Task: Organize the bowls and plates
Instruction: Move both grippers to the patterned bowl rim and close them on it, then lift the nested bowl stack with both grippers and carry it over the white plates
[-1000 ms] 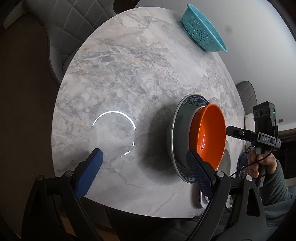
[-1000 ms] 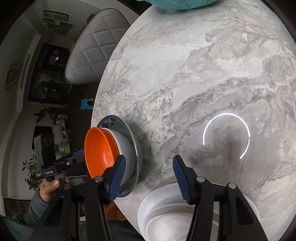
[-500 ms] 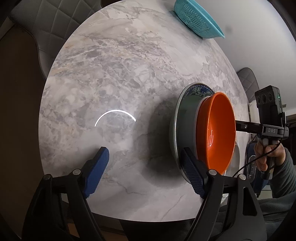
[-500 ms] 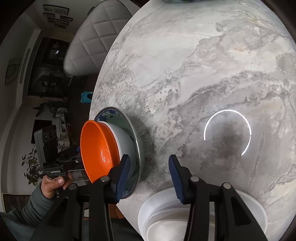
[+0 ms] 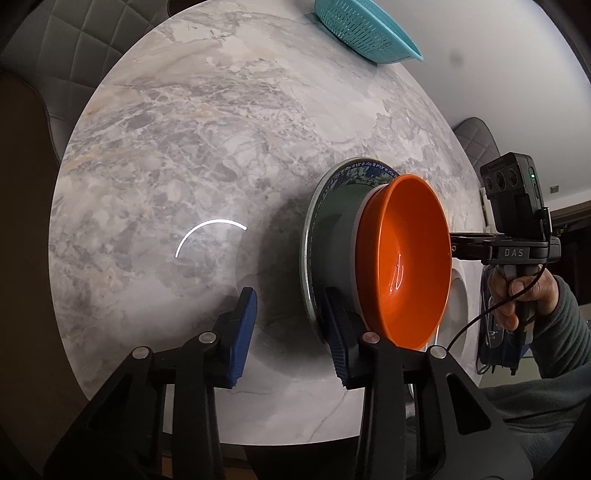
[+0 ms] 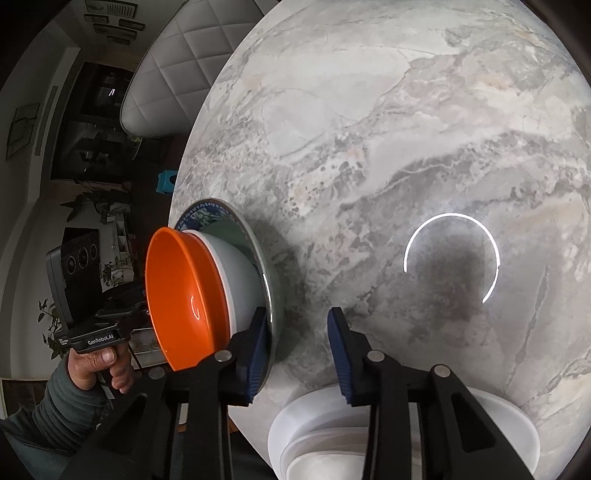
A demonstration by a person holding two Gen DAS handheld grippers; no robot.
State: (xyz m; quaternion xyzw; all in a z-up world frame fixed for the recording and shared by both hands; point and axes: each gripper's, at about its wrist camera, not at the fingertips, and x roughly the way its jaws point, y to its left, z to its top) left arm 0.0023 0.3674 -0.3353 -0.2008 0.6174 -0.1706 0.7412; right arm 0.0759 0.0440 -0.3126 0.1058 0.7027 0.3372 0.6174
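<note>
the orange bowl [image 5: 404, 258] sits inside a pale bowl [image 5: 341, 251], and both sit on a blue-edged plate [image 5: 314, 229] on the marble table [image 5: 184, 147]. in the left view this stack is at about 3 o'clock. in the right view it is at about 9 o'clock. a white plate [image 6: 295, 424] with a white bowl on it lies at 6 o'clock in the right view, at the near edge of the table. a teal basket [image 5: 365, 33] waits far away at 1 o'clock in the left view.

a second ago both tools stood much wider. now the left hand-held gripper [image 5: 288, 332] is closing, and so is the right hand-held gripper [image 6: 299, 350]. each one has a blue finger just beside the rim of the blue-edged plate, one from each side of the stack. the other finger of each hangs over bare table. nothing is squeezed between the fingers yet, so both are partly open and hold nothing. both have also come a little closer to the stack.

this looks like the start of a move on the stack, maybe a push or a lift from both sides. the plate rim is thin and smooth, so it could slip.
</note>
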